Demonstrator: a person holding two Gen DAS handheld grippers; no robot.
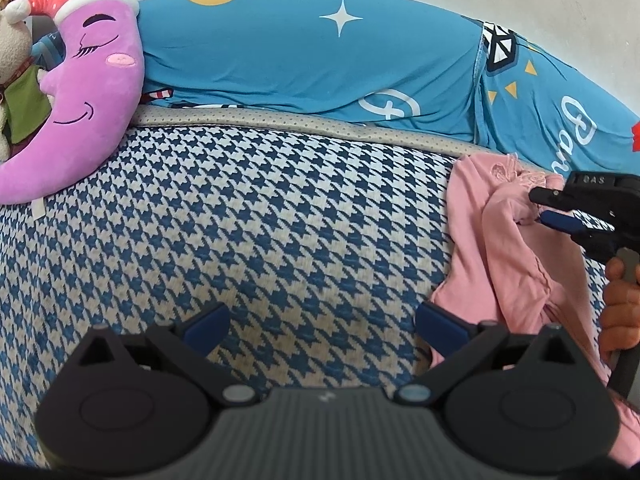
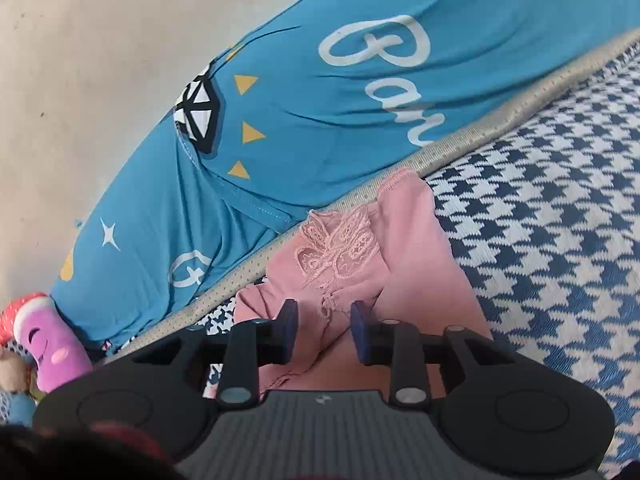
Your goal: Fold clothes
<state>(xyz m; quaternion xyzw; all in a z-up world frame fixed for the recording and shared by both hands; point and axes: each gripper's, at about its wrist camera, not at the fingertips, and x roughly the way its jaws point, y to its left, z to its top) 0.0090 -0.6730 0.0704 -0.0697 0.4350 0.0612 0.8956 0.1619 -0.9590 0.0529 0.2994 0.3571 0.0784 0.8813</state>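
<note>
Left claw (image 1: 322,326): black plastic linkage arms, flat dark-blue fingertip pads (image 1: 438,326), round grey pivot pins, ribbed grey housing bearing a small pale mark, large black discs either side. Right claw (image 2: 325,330): identical build, matching blue pads (image 2: 289,330); seen side-on, raised lettering, a houndstooth-patterned patch, black handle.

White script "Bar" (rest hidden) on blue pillowcase (image 2: 360,92), "GAS" on right claw (image 1: 550,206)

You've got one pink garment (image 1: 504,240), two grippers: left gripper (image 1: 320,330), right gripper (image 2: 324,330). One purple moon plush (image 1: 88,92), one beige stuffed animal (image 1: 14,40), one blue printed cover (image 1: 304,52), one houndstooth blanket (image 1: 240,220).
</note>
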